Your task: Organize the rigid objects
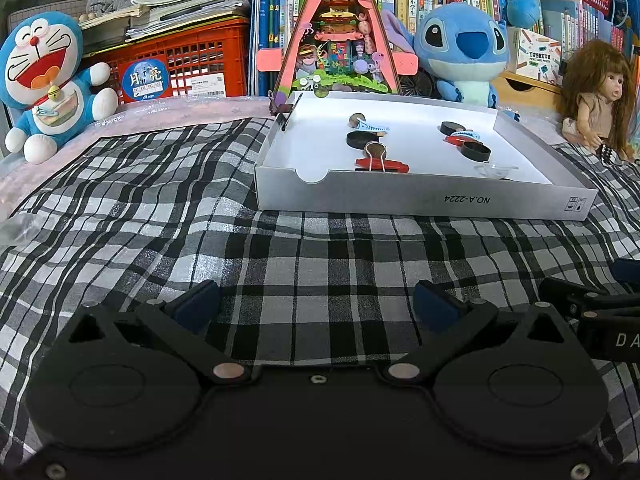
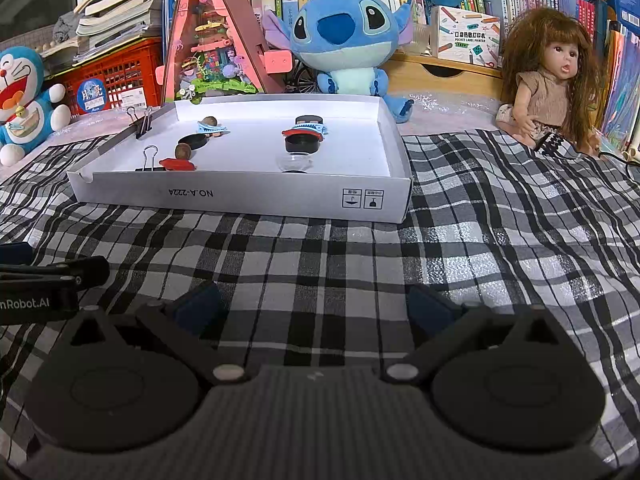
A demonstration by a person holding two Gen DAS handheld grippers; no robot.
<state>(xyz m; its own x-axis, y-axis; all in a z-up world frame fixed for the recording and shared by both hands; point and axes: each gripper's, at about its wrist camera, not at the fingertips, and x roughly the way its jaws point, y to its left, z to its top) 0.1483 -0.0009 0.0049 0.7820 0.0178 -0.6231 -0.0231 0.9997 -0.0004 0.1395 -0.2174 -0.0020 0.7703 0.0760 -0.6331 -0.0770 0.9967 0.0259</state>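
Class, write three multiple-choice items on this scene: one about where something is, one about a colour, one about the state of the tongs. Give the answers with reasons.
1. Where is the black binder clip clipped?
A. on the white box's left wall
B. on the doll's dress
C. on the red crate

2. What colour is the cloth under the white box?
A. plain pink
B. black-and-white check
C. solid green

3. How do the left tongs and right tongs stand?
A. both shut on clips
B. one open, one shut
C. both open, empty

Answers: 1 A, the clip grips the wall's top edge. 2 B, checks surround the box. 3 C, in each wrist view only cloth shows between the spread fingers.
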